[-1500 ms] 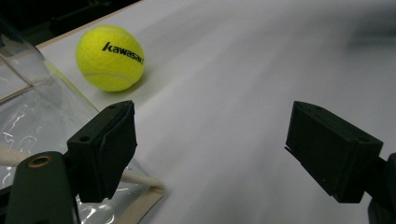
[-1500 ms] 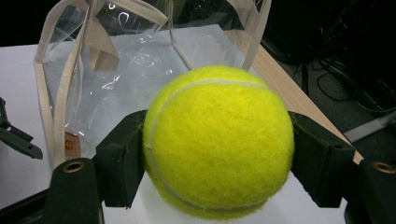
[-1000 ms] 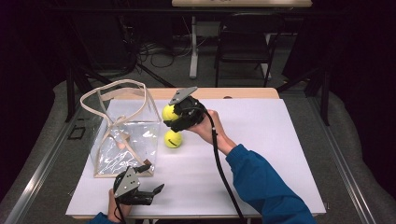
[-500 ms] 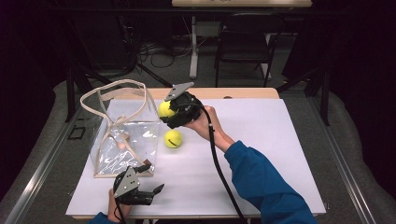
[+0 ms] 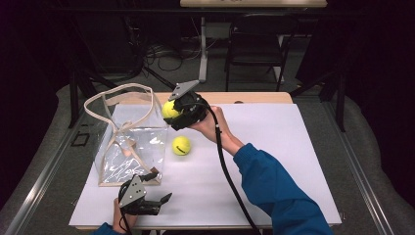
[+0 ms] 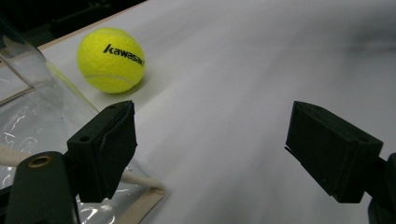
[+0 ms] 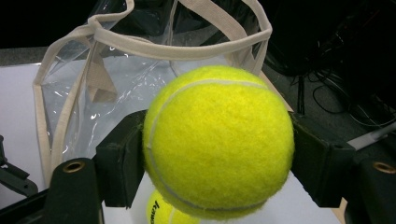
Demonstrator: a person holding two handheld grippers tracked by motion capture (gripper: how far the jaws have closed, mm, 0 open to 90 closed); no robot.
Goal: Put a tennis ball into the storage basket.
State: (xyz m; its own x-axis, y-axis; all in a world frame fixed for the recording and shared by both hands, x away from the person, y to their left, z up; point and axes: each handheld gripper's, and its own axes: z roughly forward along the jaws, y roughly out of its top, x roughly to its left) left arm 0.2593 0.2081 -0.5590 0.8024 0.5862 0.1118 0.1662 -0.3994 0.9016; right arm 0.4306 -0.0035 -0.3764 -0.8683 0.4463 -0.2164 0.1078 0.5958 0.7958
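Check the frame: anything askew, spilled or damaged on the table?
Nothing stands out. The clear tote bag stands upright and open. One tennis ball sits squarely in the right tongs beside the bag; the second ball rests on the white table. The left tongs are open, empty.

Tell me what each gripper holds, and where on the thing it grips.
The right gripper holds a tennis ball, its jaws pressed on opposite sides across the middle. The left gripper holds nothing; its jaws stand open above the table.
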